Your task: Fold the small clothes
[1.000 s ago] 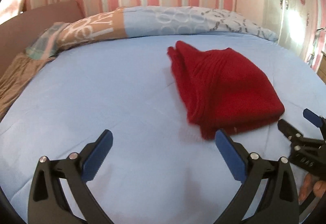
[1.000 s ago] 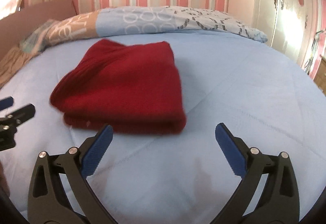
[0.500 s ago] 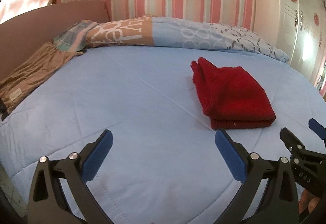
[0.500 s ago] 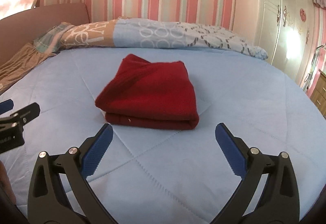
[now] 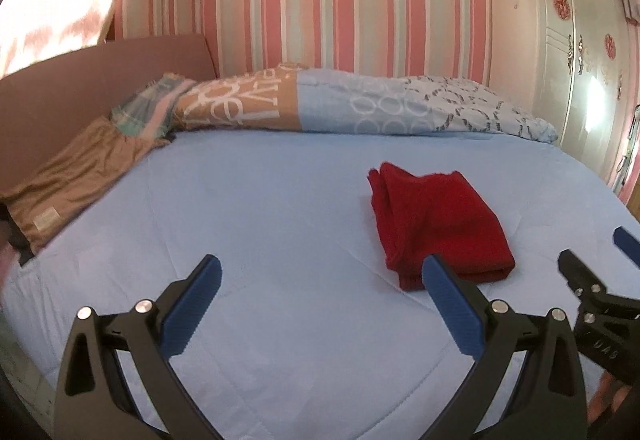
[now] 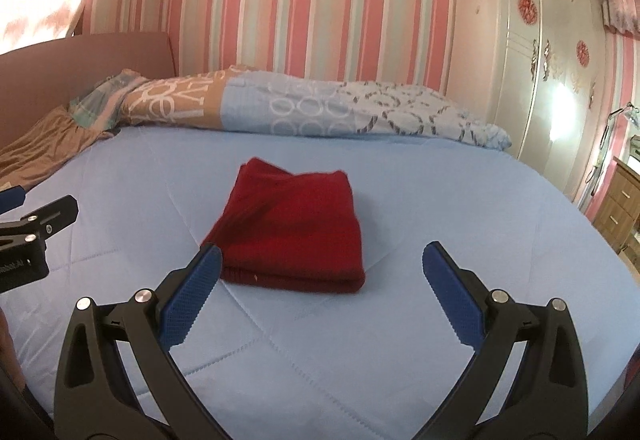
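Both grippers — left gripper [image 5: 320,278] and right gripper [image 6: 322,266] — had backed up and away from the red garment [image 6: 294,230], fingers spread and empty. It lay folded on the blue bedspread [image 6: 480,207], so the fold looked complete.

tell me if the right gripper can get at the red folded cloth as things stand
Probably yes: the right gripper is open and empty, the red folded cloth lies just ahead on the blue bedcover, nothing between.

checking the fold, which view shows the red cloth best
The right wrist view: the red cloth lies centred, almost fully visible. In the left wrist view it sits off right, its near corner hidden behind a finger.
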`<state>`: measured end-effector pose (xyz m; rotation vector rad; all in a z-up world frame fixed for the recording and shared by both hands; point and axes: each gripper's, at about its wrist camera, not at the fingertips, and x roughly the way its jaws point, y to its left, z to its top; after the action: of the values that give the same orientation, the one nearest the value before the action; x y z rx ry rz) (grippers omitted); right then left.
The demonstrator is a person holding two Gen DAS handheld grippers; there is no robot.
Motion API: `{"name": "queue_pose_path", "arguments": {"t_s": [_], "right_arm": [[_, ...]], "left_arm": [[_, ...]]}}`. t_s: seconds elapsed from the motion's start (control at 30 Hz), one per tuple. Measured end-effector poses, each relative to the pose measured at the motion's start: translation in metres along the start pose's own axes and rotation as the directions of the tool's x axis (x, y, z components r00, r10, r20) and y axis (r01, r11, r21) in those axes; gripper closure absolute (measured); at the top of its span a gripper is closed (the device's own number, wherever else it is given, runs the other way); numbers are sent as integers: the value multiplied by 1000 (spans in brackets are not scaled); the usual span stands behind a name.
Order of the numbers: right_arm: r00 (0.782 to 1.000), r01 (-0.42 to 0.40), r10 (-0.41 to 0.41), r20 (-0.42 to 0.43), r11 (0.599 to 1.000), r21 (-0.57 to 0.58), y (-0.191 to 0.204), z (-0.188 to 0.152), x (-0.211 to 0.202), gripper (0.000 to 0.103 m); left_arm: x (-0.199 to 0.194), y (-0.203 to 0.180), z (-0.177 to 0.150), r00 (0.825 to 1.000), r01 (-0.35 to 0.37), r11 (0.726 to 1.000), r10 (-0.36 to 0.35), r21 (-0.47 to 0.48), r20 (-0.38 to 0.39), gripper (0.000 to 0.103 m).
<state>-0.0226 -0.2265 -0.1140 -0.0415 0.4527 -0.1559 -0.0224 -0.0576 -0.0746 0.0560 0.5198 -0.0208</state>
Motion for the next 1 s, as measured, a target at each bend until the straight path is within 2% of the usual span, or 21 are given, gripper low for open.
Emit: {"name": "queue_pose_path", "arguments": {"t_s": [0.2,0.37,0.67,1.0], "right_arm": [[1000,-5,5,3,1000,7,-2,8,-13,3],[1000,1,0,-10,1000,28,-4,4,-15,3],[999,-19,21,-25,996,83,-12,3,-20,3],[1000,-23,23,1,995,93,-14,11,-26,3]], "left_arm": [[-20,-4,6,999,-15,999,13,39,48,2],[-25,0,2,999,-4,999,2,43,43,2],[-23,10,-1,999,-33,999,32,35,41,2],[-19,8,-3,998,-36,999,35,32,47,2]]}}
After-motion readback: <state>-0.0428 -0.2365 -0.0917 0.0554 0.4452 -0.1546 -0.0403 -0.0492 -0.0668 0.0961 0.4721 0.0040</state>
